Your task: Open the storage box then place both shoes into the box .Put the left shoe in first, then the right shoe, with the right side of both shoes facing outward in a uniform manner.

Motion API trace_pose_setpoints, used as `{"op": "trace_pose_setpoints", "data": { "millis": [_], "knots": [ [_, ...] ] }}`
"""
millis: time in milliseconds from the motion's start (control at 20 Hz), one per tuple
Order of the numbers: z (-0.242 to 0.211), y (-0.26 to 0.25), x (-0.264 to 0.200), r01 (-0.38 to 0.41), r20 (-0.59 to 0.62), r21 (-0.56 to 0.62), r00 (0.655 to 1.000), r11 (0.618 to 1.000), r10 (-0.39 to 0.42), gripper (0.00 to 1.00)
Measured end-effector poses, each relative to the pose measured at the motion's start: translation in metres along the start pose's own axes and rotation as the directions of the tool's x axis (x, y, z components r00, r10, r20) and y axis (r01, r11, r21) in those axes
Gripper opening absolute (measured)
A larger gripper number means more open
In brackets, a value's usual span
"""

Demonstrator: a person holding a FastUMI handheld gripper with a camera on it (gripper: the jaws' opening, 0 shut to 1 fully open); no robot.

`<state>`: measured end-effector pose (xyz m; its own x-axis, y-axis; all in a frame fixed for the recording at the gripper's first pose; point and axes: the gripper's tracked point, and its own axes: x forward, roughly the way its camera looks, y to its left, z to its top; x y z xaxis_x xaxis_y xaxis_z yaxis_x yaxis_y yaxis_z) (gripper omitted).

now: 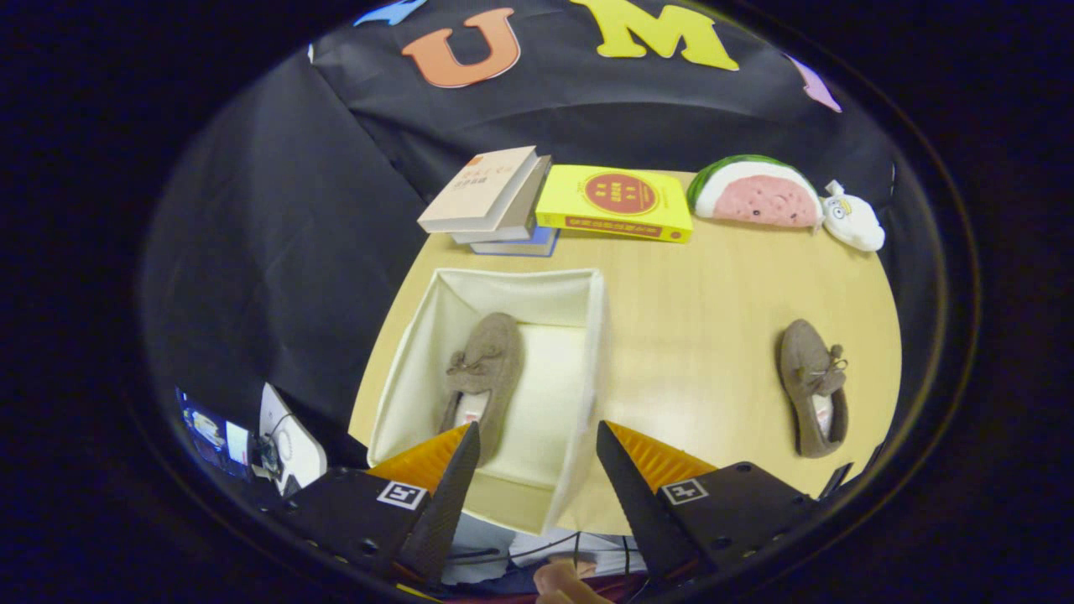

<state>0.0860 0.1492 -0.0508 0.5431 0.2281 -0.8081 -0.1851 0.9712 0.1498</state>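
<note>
An open cream fabric storage box (591, 335) stands on the wooden table just ahead of my fingers. One brown fuzzy shoe with a bow (482, 377) lies inside it along the left wall, toe pointing away from me. The other brown shoe (812, 386) lies on the bare table well to the right of the box, beyond my right finger. My gripper (537, 449) is open above the box's near edge, with nothing between its fingers.
A stack of books (495, 201) and a yellow book (617, 204) lie at the table's far edge behind the box. A watermelon plush (755, 193) and a small white plush (854, 220) sit at the far right. Bare wood (696, 335) lies between box and shoe.
</note>
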Motion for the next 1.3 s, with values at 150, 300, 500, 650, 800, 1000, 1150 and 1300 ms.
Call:
{"op": "trace_pose_setpoints", "data": {
  "millis": [150,300,500,650,800,1000,1150,1300],
  "knots": [
    [0.001,-0.056,-0.005,0.046,-0.004,0.037,0.999,0.998,-0.046,0.86],
    [-0.003,-0.123,-0.002,0.102,-0.029,0.086,0.995,0.991,-0.100,0.86],
    [-0.013,-0.212,0.007,0.199,-0.071,0.070,0.978,0.978,-0.194,0.86],
    [-0.021,-0.258,0.015,0.206,-0.100,0.076,0.975,0.976,-0.198,0.86],
    [-0.034,-0.307,0.020,0.278,-0.135,0.030,0.953,0.960,-0.272,0.86],
    [-0.051,-0.352,0.024,0.363,-0.162,-0.124,0.911,0.924,-0.380,0.86],
    [-0.046,-0.364,0.032,0.376,-0.173,-0.077,0.907,0.924,-0.383,0.87],
    [-0.046,-0.370,0.035,0.395,-0.205,-0.039,0.896,0.918,-0.394,0.85]
  ]
}}
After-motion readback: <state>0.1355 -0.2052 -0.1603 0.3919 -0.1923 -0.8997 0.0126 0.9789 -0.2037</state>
